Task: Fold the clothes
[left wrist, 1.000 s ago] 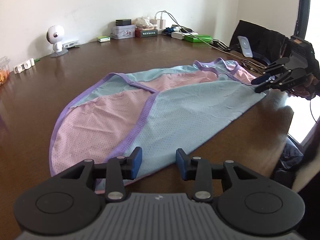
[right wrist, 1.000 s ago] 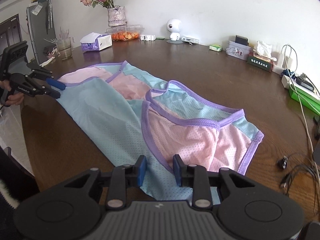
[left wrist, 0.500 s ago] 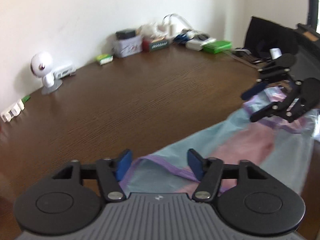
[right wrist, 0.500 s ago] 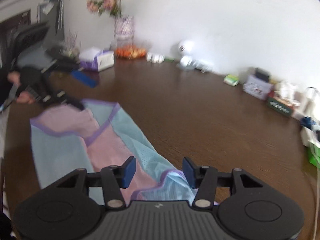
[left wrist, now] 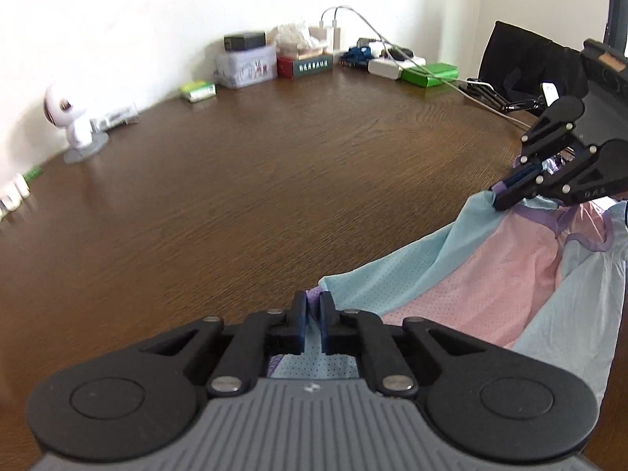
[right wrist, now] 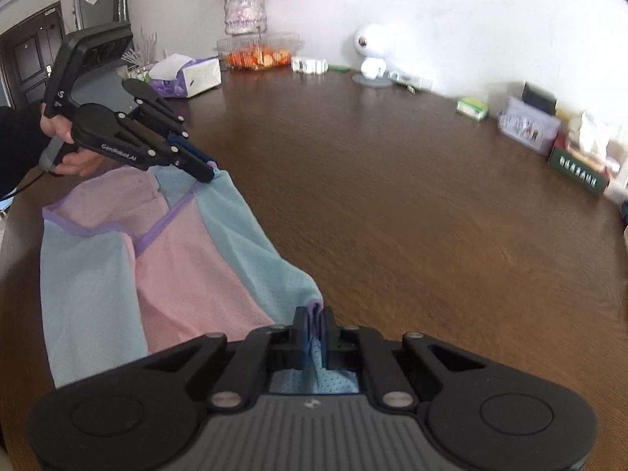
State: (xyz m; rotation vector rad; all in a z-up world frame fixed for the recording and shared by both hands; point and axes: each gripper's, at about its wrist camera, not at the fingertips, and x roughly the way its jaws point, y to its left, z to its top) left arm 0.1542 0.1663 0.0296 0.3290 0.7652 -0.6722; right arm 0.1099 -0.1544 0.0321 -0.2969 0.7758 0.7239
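Note:
A pink and light-blue mesh garment with purple trim (left wrist: pixel 486 271) (right wrist: pixel 188 263) hangs stretched between my two grippers above the brown wooden table (left wrist: pixel 274 180). My left gripper (left wrist: pixel 313 306) is shut on one purple-trimmed corner; it also shows at the left of the right wrist view (right wrist: pixel 210 170). My right gripper (right wrist: pixel 314 320) is shut on the other corner; it shows at the right of the left wrist view (left wrist: pixel 500 194). The cloth sags between them and drapes down toward the near table edge.
Along the far wall stand a white round camera (left wrist: pixel 74 125) (right wrist: pixel 373 59), tins and boxes (left wrist: pixel 245 64), green boxes with cables (left wrist: pixel 429 74), a tissue box (right wrist: pixel 184 76), a fruit tray (right wrist: pixel 259 53) and a flower vase (right wrist: pixel 243 11). A black chair (left wrist: pixel 526 62) is at the right.
Both grippers swung to the garment's far edge, closed on its purple-trimmed corners and lifted it. The garment lay flat on the table before; now it hangs stretched between them.

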